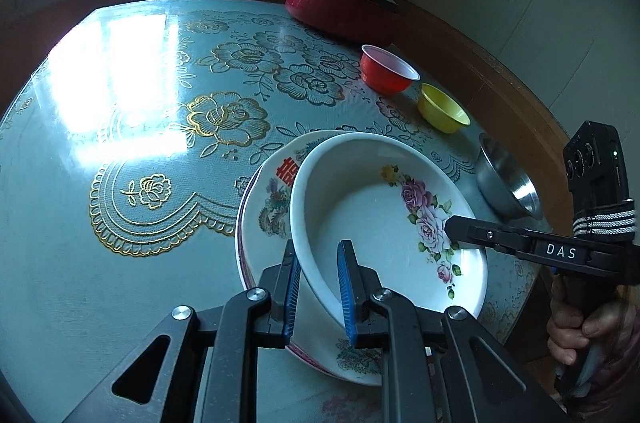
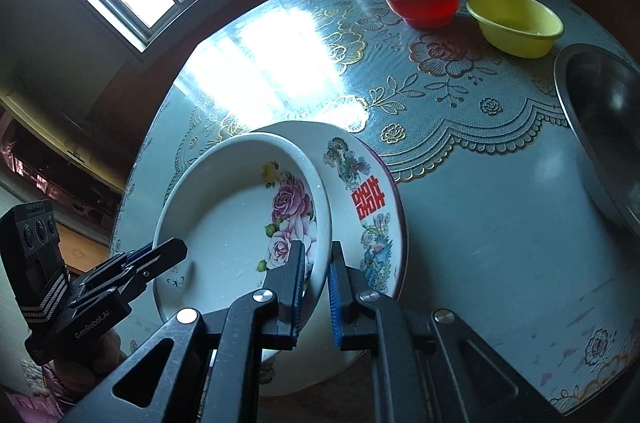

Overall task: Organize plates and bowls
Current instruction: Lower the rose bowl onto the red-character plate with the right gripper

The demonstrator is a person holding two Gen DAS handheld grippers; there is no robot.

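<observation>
both claws, the left gripper [image 1: 318, 287] and right gripper [image 2: 316, 291], were pinching the flower plate's [image 1: 376, 207] rim above the dragon plate [image 1: 268, 199]. best to lower it slowly and level, i thought.

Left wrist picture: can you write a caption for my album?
Both tongs pinch the rim of a rose-painted dish over a patterned plate, near red, yellow and steel bowls.

Rose-patterned white dish [image 1: 360, 207] sits tilted atop red-character plate [image 1: 268, 199].
</observation>
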